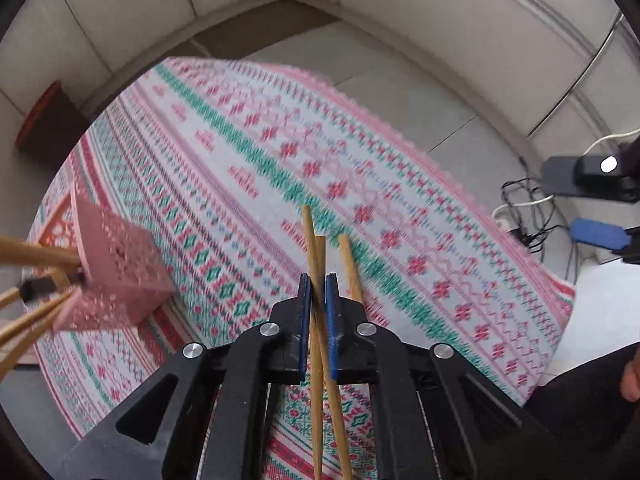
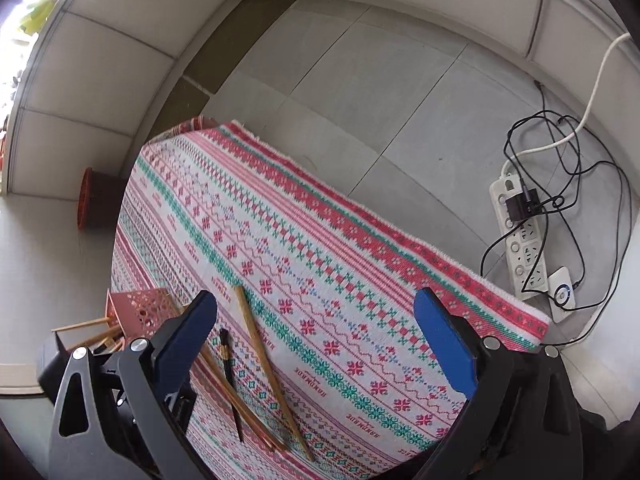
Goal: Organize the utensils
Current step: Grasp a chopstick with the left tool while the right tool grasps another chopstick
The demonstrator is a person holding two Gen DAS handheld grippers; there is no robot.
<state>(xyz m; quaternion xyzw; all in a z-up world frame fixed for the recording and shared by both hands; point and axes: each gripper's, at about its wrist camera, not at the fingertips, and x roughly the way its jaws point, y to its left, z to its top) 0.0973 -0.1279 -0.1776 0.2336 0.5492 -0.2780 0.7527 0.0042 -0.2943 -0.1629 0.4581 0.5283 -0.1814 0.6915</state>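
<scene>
My left gripper [image 1: 318, 280] is shut on two wooden chopsticks [image 1: 314, 240] that cross between its blue pads, above the patterned cloth [image 1: 248, 152]. A third wooden chopstick [image 1: 350, 264] shows just right of the pads. The pink perforated holder [image 1: 116, 276] stands at the left with several chopsticks in it. My right gripper [image 2: 320, 340] is open wide over the cloth with nothing between its fingers. Below it lie wooden chopsticks [image 2: 264, 364] and a black chopstick [image 2: 230, 380]. The holder [image 2: 140, 306] stands at the left, partly hidden by the left finger.
The cloth-covered table [image 2: 360, 216] ends near the right gripper. On the floor to the right lie a white power strip [image 2: 520, 232] and tangled black cables [image 2: 568, 160]. A red-rimmed basket [image 2: 90, 200] sits by the wall at the left. A person's dark sleeve [image 1: 580, 392] is at lower right.
</scene>
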